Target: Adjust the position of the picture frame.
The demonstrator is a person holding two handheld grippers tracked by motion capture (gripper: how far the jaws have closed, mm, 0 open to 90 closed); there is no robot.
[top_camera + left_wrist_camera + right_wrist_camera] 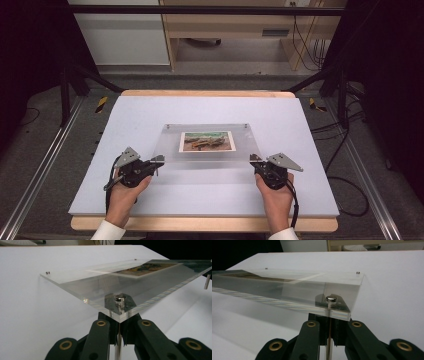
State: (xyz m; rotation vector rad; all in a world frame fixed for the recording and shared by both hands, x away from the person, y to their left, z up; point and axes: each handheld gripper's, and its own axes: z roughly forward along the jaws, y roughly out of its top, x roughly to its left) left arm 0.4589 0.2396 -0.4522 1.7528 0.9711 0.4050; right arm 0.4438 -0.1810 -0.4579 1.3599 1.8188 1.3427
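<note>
A clear acrylic photo frame (pixel 207 156) lies mid-table with a landscape photo (pixel 207 141) inside it. Its near edge is raised off the white table top; its far corners stay low. My left gripper (pixel 159 159) is shut on the thin metal post under the frame's near left corner (pixel 119 315), below a round metal stud (pixel 119 299). My right gripper (pixel 255 159) is shut the same way on the post under the near right corner (pixel 337 312), beneath its stud (pixel 331 300). In both gripper views the jaws (pixel 119 323) (pixel 329 323) stand close together around the post.
The white table top (pixel 150 110) stretches wide around the frame, with a wooden rim (pixel 205 93) at the back. Metal rails (pixel 45 160) run along both sides. Cables (pixel 345 150) trail on the floor to the right. A wooden cabinet (pixel 235 30) stands behind.
</note>
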